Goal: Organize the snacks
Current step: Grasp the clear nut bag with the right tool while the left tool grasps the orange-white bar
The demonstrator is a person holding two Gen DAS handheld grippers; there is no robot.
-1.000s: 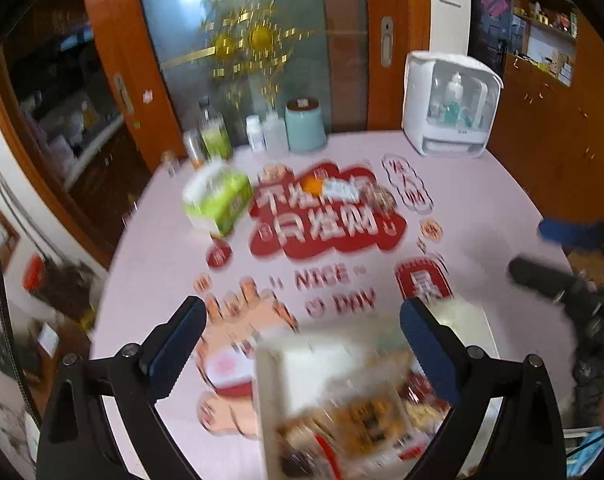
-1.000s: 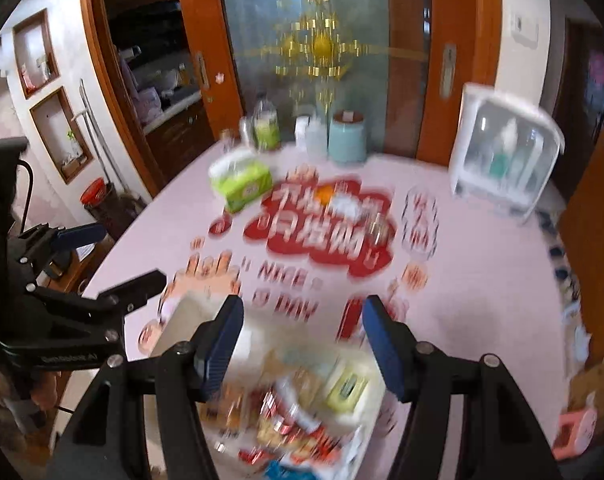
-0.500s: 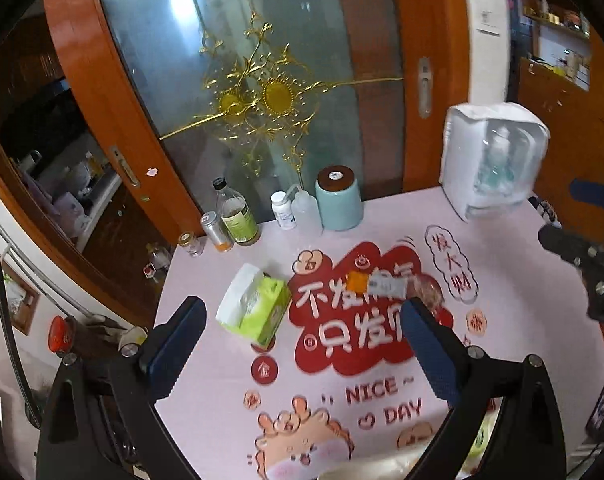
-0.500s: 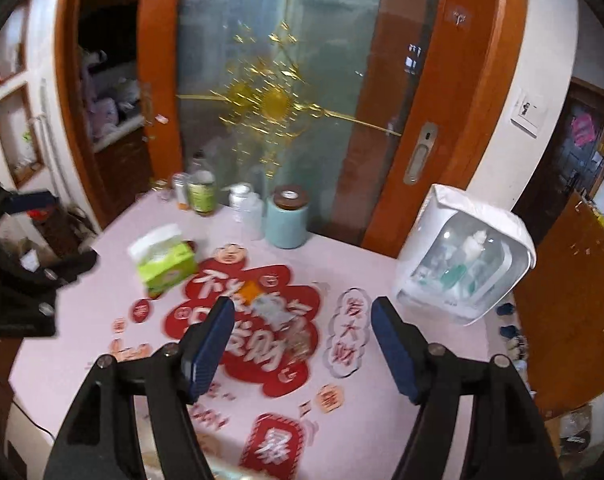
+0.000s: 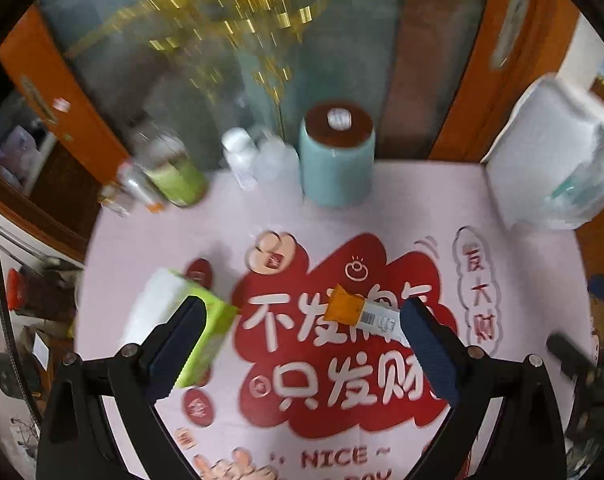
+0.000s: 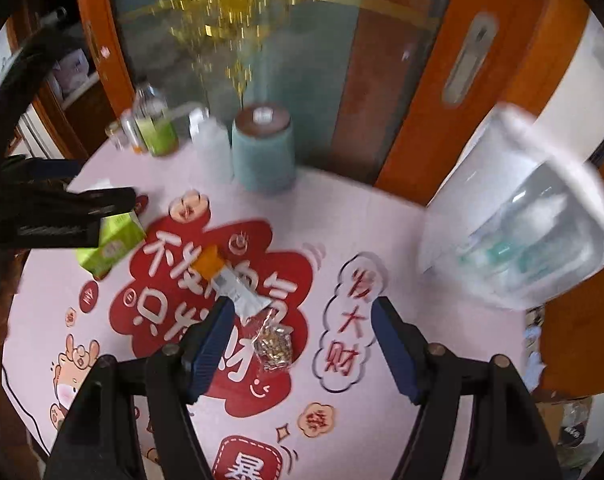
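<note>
An orange and white snack packet (image 5: pixel 361 314) lies on the red print of the pink tablecloth (image 5: pixel 401 208); it also shows in the right wrist view (image 6: pixel 228 282). A clear bag of nuts (image 6: pixel 273 346) lies just beside it. My left gripper (image 5: pixel 302 342) is open and empty above the cloth, its right finger next to the packet. My right gripper (image 6: pixel 302 338) is open and empty, with the nut bag between its fingers' line of sight. The left gripper's arm (image 6: pixel 54 216) shows at the left of the right wrist view.
A green tissue box (image 5: pixel 178 336) lies at the left. A teal canister (image 5: pixel 335 158), white bottles (image 5: pixel 242 160) and a green drink bottle (image 5: pixel 174 172) stand at the table's back edge. A white dispenser box (image 6: pixel 533 216) stands at the right. Glass doors are behind.
Both grippers have moved forward and down toward the snacks in the middle of the table. The white snack tray seen one second ago is out of view.
</note>
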